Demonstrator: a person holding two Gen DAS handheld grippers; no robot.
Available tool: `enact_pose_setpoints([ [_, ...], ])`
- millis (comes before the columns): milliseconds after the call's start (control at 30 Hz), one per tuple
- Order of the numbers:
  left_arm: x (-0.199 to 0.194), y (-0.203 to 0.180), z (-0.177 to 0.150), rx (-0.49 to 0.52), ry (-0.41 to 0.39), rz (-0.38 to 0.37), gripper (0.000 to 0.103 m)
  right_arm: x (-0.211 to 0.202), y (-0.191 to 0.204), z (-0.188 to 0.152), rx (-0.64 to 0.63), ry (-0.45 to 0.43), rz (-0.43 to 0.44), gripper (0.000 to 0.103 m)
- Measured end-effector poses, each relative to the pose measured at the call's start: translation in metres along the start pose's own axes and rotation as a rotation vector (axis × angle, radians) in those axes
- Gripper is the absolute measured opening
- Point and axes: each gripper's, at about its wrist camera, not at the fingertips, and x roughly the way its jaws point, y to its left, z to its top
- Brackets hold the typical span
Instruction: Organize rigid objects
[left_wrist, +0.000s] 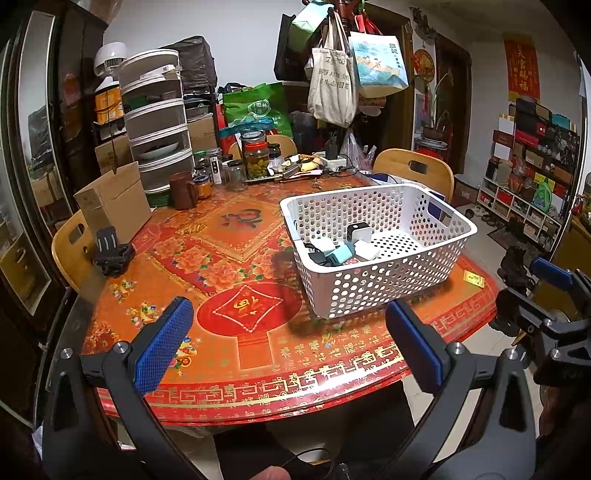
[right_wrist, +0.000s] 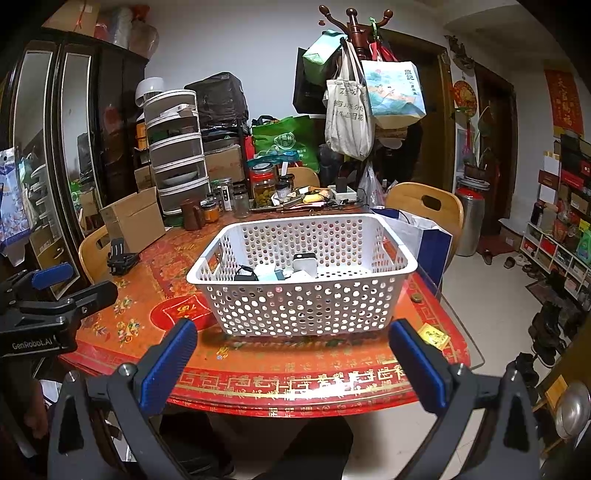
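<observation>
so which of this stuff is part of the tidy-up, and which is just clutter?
Job:
white basket
chargers in it
left tongs, right tongs, both open

Clutter:
cardboard box
brown mug
jars
black clip

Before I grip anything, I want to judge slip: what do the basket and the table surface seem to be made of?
The basket looks like white moulded plastic, matte: uniform punched holes and thin rigid walls. The table top appears to be a printed red-gold cover under a glossy, possibly glass, layer; it throws bright glare near the front edge.
</observation>
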Motion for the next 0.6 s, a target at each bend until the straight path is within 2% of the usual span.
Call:
enact_pose_setpoints([
  [600,-0.0009,0.0059,-0.0076,0.016,0.007,-0.001,0.103,0.0033,0.0012,-0.0028,-0.004,0.008,0.003,0.103],
])
